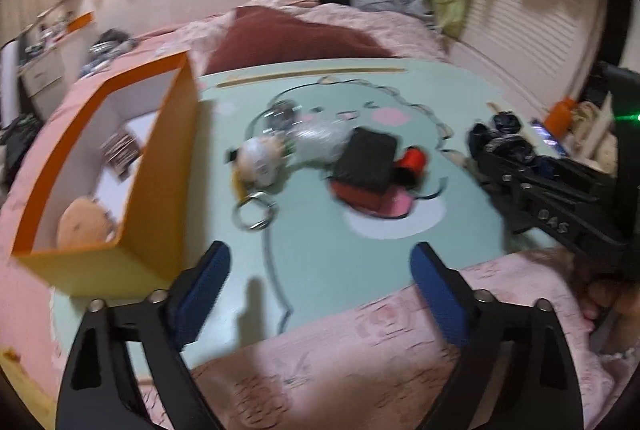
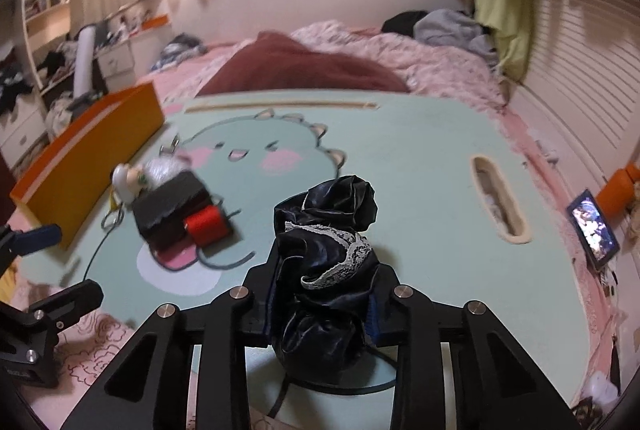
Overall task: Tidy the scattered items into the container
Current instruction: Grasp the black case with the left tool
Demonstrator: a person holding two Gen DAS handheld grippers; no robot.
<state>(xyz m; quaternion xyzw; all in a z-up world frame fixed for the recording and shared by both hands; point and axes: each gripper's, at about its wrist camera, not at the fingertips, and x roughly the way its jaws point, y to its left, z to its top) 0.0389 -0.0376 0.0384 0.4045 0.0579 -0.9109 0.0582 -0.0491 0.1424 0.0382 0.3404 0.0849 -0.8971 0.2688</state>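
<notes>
An orange box (image 1: 160, 169) stands open on the left of a teal cartoon mat (image 1: 340, 262), with a tan plush (image 1: 84, 226) and a booklet (image 1: 122, 149) inside. On the mat lie a white plush keychain (image 1: 260, 157), metal rings (image 1: 256, 213), a clear plastic bag (image 1: 320, 137), a black case (image 1: 366, 159) and a red spool (image 1: 412, 161). My left gripper (image 1: 320, 254) is open over the mat's near edge, nothing between its blue pads. My right gripper (image 2: 324, 294) is shut on a black satin cloth with white lace (image 2: 324, 226), to the right of the pile.
The mat lies on a bed with pink bedding (image 1: 360, 350) and a maroon pillow (image 1: 288, 41). A lit phone (image 2: 594, 230) leans at the bed's right edge beside an orange object (image 2: 618, 189). Clothes (image 2: 448, 23) are heaped at the headboard. Shelves (image 2: 44, 1) stand far left.
</notes>
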